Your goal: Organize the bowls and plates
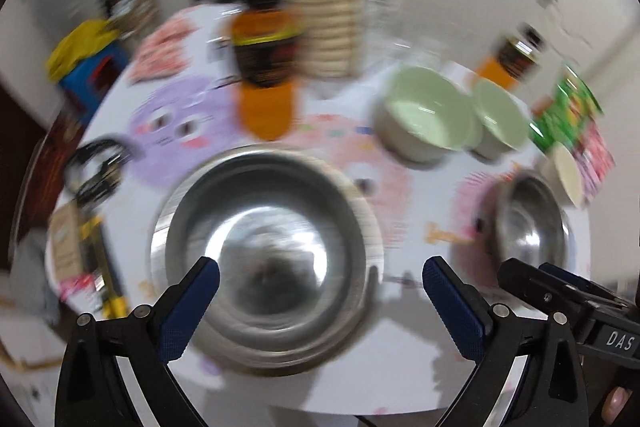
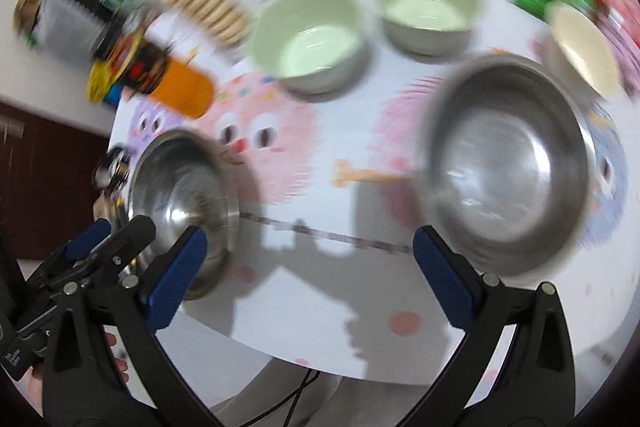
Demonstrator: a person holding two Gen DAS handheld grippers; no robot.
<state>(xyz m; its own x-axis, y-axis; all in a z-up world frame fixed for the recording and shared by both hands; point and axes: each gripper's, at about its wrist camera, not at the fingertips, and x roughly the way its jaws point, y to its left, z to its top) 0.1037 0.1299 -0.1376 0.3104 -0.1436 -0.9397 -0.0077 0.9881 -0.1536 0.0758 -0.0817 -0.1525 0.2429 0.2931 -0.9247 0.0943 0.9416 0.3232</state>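
While both grippers hang above the table, nothing is held.
Left gripper (image 1: 320,291), jaws wide apart, points down over a steel bowl (image 1: 266,247) close to the near edge of the round table (image 2: 320,307); right gripper (image 2: 310,259), equally wide, sits over bare cloth between this bowl and a second steel bowl (image 2: 508,163). Two green bowls (image 2: 308,39) stand behind.

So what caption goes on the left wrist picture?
Open left gripper above a steel bowl, two green bowls behind.
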